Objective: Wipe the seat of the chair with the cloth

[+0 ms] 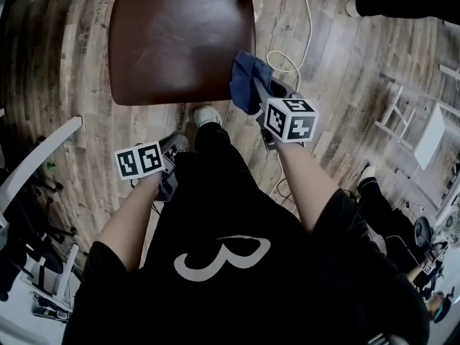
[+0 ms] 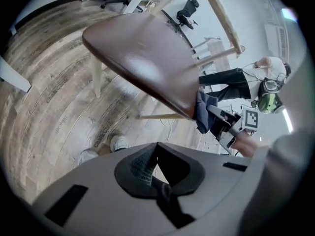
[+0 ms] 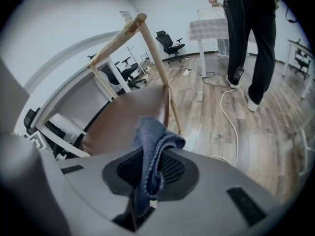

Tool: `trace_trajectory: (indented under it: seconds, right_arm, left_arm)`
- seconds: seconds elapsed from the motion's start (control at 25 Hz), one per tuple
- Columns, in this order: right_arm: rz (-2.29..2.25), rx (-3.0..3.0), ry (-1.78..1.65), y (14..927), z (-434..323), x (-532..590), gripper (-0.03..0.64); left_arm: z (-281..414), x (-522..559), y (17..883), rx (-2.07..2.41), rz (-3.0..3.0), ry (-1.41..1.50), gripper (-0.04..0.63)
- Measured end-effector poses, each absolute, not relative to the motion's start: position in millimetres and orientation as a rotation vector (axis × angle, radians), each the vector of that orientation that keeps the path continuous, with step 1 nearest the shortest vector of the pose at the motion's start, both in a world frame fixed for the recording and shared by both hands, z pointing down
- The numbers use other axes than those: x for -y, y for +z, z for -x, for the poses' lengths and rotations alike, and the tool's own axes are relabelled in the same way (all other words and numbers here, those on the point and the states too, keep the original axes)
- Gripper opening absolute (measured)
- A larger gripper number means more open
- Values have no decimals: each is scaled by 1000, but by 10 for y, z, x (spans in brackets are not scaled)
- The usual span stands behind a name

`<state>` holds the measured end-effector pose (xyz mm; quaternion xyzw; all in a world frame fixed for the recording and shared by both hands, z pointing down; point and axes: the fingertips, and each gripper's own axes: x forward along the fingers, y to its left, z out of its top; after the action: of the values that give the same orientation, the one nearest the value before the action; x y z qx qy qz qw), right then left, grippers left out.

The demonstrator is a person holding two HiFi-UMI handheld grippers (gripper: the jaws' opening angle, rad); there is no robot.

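Item: blue cloth (image 1: 248,81), clamped between the jaws of my right gripper (image 3: 147,181), free end forward at the near right corner of the brown chair seat (image 1: 172,42) for wiping; my left gripper (image 2: 156,176), jaws together and empty, held low, clear.

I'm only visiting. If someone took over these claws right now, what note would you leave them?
Left claw: shut, empty, held clear of the chair.
Right claw: shut on the blue cloth, at the near right edge of the seat.
Done: cloth gripped and at the seat.
Left: wipe across the seat. Nothing shows how much is already wiped.
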<state>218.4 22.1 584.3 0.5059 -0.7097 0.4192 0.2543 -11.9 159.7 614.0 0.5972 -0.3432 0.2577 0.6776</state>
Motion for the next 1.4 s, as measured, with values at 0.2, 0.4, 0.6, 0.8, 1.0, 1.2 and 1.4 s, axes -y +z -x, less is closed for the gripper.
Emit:
trace_trajectory:
  seconds: [0.2,0.4,0.6,0.8,1.0,1.2,1.4]
  right_arm:
    - [-1299,2031,1169,5444,-2070,-419,55]
    - [-1280,2142,1150,4899,-1990,-577,55]
    - [-1386,2279,1238,4076,-1851,-780,55]
    - [-1288,2439,1185,3239,-1473,-1250,55]
    - [-1185,2609,1067,2384,-1097,-1810,55]
    - [-1061,2765,858,1688,-652,-2305,55]
    - [-976,2820,701,1127,-301,-2795,55]
  left_arm:
    - [14,-1474,5772,796,-1414,491,12]
    - [-140,-1460,5294,715,-1575,515,12]
    - [-160,-1366,4529,684,-1743,447,12]
    - [6,-1476,3585,734,-1895,310,12]
    - [244,-1851,2602,725,-2088,206,12]
    - [602,-2202,1719,747,-2283,102,12]
    - [805,-2662,959,763,-2424,58,12]
